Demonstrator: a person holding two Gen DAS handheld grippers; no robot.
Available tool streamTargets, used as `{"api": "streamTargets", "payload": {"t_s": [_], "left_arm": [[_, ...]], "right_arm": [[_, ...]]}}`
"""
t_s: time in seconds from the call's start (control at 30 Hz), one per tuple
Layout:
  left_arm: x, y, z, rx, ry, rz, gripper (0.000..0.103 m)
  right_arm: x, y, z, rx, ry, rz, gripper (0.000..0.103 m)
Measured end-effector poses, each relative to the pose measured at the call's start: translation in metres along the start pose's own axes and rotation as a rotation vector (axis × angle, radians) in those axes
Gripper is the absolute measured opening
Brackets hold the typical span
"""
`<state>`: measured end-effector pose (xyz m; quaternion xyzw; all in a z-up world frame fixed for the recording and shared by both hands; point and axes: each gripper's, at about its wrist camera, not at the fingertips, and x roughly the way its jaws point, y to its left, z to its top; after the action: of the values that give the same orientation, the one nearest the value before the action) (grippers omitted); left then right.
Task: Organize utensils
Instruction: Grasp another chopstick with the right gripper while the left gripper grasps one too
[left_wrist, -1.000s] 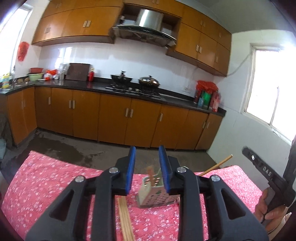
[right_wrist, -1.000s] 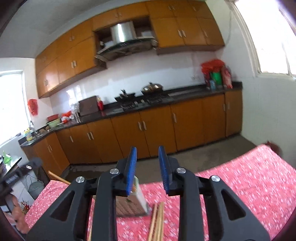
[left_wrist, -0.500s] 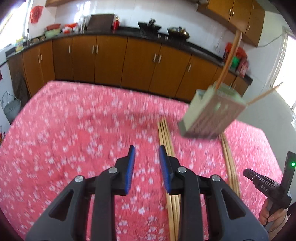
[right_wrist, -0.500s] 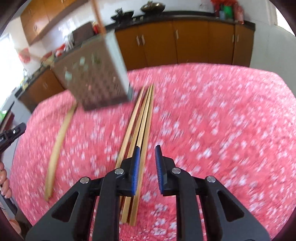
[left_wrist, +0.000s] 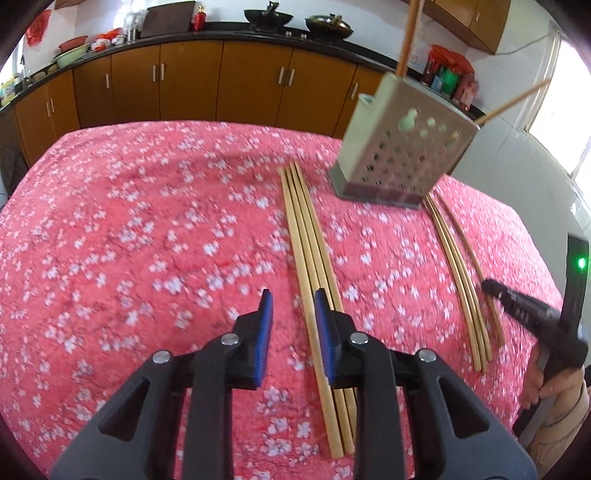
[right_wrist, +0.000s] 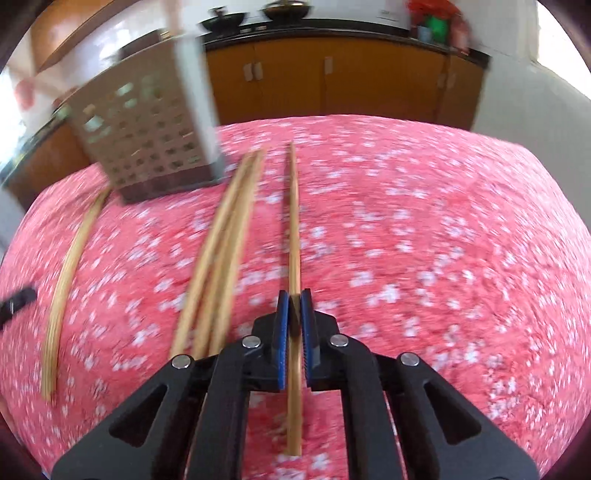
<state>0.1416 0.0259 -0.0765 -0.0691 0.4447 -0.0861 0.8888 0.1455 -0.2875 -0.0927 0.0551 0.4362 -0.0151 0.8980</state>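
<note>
A perforated grey utensil holder (left_wrist: 397, 147) stands on the red floral tablecloth with chopsticks sticking out of it; it also shows in the right wrist view (right_wrist: 147, 125). A bundle of wooden chopsticks (left_wrist: 314, 251) lies in front of my left gripper (left_wrist: 293, 306), which is open and low over the cloth. My right gripper (right_wrist: 294, 304) is shut on a single chopstick (right_wrist: 293, 221), beside another loose bundle (right_wrist: 218, 258).
More chopsticks (left_wrist: 458, 266) lie right of the holder, seen also at the left in the right wrist view (right_wrist: 66, 273). The other hand-held gripper (left_wrist: 532, 317) is at the right edge. Kitchen cabinets (left_wrist: 184, 81) stand beyond the table.
Both grippers tilted down from the room toward the table and came close to the chopsticks. My right gripper closed on one chopstick and pulled it apart from its bundle.
</note>
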Motion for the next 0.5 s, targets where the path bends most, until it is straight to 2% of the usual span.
{"api": "streamTargets", "payload": {"t_s": [0.23,0.5], "left_arm": [[0.012,-0.01,-0.011,0.039,0.045,0.004,0.017],[0.016,-0.014,-0.014,0.065,0.053,0.067,0.016]], "right_arm": [[-0.003,-0.01,0.0,0.001,-0.006,-0.005,0.008],[-0.006,-0.008,-0.004,-0.057,-0.019,-0.04,0.008]]}}
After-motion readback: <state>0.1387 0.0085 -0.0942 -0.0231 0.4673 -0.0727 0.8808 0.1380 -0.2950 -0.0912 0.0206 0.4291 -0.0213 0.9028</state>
